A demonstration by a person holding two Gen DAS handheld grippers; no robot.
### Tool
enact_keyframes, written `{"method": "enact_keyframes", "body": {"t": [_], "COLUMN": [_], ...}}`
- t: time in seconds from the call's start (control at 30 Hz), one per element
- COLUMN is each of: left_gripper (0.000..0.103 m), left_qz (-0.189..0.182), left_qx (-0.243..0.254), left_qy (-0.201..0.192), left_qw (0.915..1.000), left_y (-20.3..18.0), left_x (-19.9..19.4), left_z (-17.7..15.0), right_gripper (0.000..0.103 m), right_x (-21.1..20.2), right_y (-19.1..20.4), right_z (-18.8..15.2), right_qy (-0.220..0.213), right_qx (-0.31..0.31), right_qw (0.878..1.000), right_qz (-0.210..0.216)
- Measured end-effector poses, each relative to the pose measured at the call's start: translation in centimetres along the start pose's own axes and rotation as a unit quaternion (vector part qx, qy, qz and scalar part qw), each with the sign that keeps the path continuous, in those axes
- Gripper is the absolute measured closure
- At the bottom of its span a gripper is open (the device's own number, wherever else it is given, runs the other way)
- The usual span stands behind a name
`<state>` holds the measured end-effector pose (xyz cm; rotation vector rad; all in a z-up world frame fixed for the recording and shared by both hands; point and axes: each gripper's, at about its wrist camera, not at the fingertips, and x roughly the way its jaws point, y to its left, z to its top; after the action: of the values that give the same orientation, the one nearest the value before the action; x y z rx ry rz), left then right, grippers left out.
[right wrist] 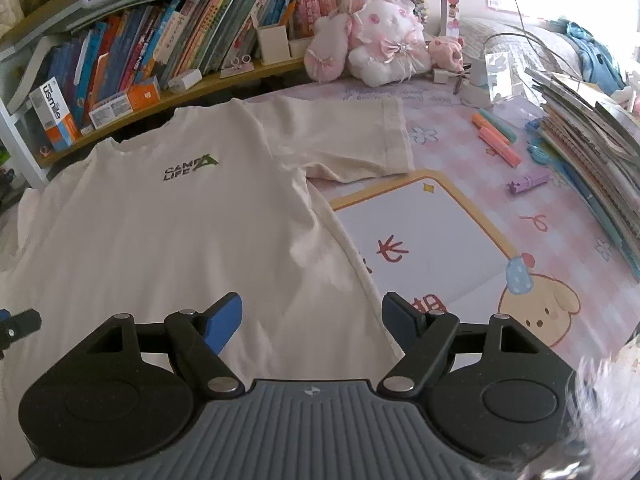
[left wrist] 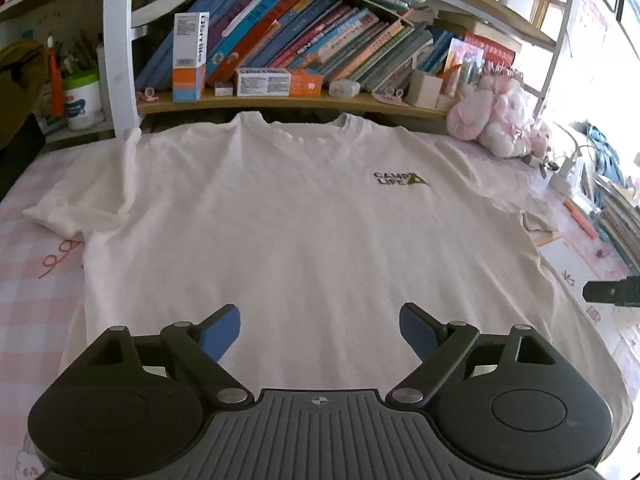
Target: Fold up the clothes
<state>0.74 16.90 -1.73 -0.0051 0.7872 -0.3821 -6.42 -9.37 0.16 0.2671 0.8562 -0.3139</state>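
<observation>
The white T-shirt lies spread flat, print up, on the worktop — ahead of and under both claws, left claw and right claw spread wide and empty — seemingly poised over its hem edge.

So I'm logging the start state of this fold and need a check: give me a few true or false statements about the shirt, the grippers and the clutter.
1. The white T-shirt lies spread flat, logo side up. True.
2. The left gripper is shut on the hem. False: its jaws are open and hold nothing.
3. The right gripper is open. True.
4. The plush toy lies on the shirt. False: it sits beyond the right sleeve, apart from it.
5. The highlighters lie beside the shirt. True.
</observation>
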Motion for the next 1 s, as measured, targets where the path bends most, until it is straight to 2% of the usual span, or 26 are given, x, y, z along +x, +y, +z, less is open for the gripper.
{"method": "enact_keyframes", "body": {"t": [0.33,0.73,0.87,1.0], "left_gripper": [0.014,0.014,0.014,0.014], "left_qz": [0.047,0.118,0.146,0.154], "left_qx": [-0.021,-0.024,-0.029,-0.035], "left_qy": [-0.001,-0.002,-0.004,0.000], "left_qw": [0.9987,0.9927,0.9888,0.9874], "left_y": [-4.2,-11.8,-13.3,-14.1], "left_x": [0.2,0.9,1.1,1.5], "left_z": [0.5,0.3,-0.1,-0.3], "right_gripper": [0.027,0.027,0.027,0.031], "right_x": [2.3,5.9,7.3,9.1], "right_y": [-3.7,-10.4,-12.1,-13.6], "right_z": [2.5,7.0,7.8,9.0], "right_qy": [0.013,0.031,0.044,0.057], "right_qx": [-0.011,-0.023,-0.020,-0.006], "right_qw": [0.999,0.992,0.989,0.986], "right_qz": [0.043,0.119,0.138,0.154]}}
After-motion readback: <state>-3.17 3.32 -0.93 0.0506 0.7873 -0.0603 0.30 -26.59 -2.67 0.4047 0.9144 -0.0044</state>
